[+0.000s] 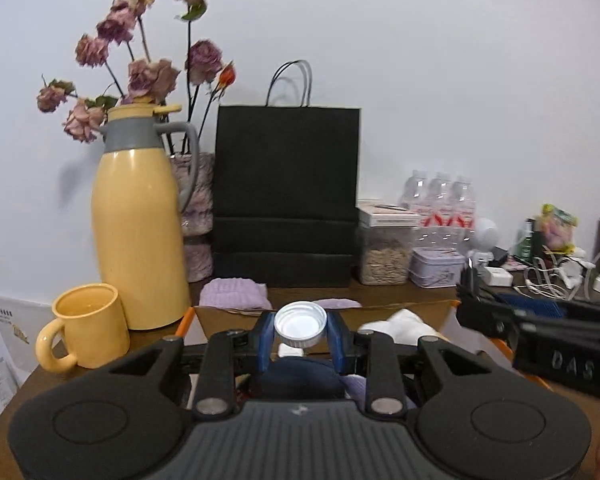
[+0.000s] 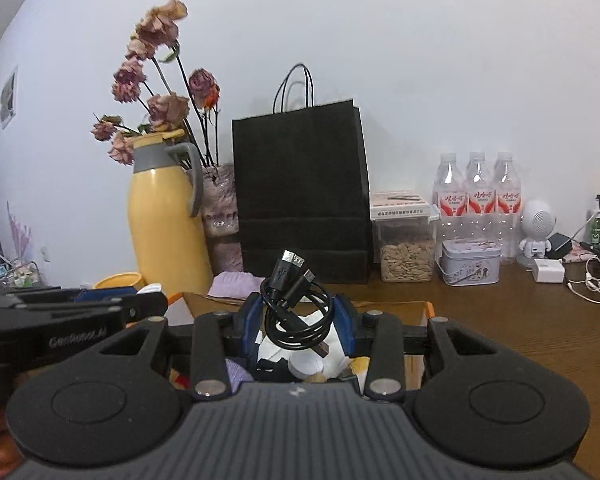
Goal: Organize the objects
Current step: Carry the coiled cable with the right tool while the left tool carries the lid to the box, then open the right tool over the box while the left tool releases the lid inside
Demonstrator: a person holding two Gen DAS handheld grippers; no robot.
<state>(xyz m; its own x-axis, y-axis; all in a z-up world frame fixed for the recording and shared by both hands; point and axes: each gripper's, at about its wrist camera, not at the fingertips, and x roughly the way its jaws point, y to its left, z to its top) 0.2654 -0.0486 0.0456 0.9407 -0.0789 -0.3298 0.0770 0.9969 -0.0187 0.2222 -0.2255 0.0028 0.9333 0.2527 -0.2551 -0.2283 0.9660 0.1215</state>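
- My left gripper point(image 1: 300, 334) is clamped on a white bottle cap point(image 1: 300, 323), its hollow side facing my camera, blue pads pressing both edges.
- My right gripper point(image 2: 299, 316) pinches a coiled black USB cable point(image 2: 296, 307), its metal plugs sticking up above the pads.
- Both hang above an open cardboard box point(image 1: 236, 314) on the brown table point(image 2: 520, 320); inside I make out white and lavender bits, possibly cloth, though the gripper bodies hide most.
- Behind the box stand a yellow thermos jug point(image 1: 138, 220), a yellow mug point(image 1: 88, 326) beside it, and a black paper bag point(image 1: 286, 196).
- Right of the bag: a clear seed container point(image 2: 406, 248), a small tin point(image 2: 471, 261), three water bottles point(image 2: 476, 192).
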